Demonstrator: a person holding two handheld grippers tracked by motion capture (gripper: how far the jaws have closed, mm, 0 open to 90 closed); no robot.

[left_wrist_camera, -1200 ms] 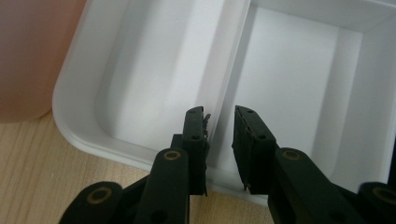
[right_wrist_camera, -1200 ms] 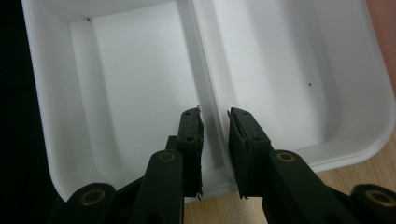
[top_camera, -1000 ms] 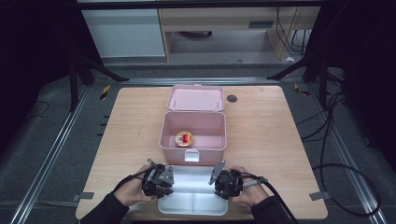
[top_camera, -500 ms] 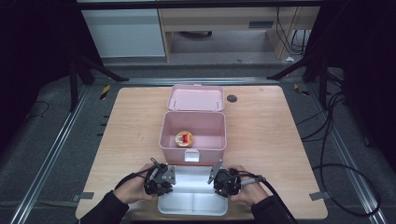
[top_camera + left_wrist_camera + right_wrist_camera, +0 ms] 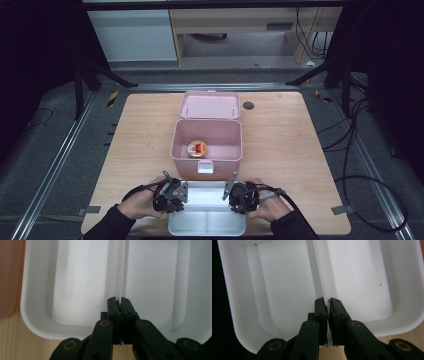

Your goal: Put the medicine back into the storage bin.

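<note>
A white two-compartment tray [image 5: 207, 222] lies at the table's near edge, in front of a pink box [image 5: 206, 142]. My left gripper [image 5: 184, 194] is at the tray's left end and my right gripper [image 5: 229, 193] at its right end, each held by a hand. In the left gripper view the tray [image 5: 82, 277] has its end wall pinched by my left gripper [image 5: 119, 303] where the divider meets it; those jaws have just been closing. In the right gripper view my right gripper [image 5: 328, 303] is shut on the same tray [image 5: 284, 277] at the divider's other end.
The pink box stands open with its lid [image 5: 210, 105] laid back, and a small round red-and-tan thing [image 5: 197, 148] sits inside. A dark disc [image 5: 248, 105] lies on the table beyond the lid. Bare wood [image 5: 300, 160] stretches to either side of the box.
Both hands stay at the tray's two ends and the tray has not shifted. No other difference shows in the high view.
</note>
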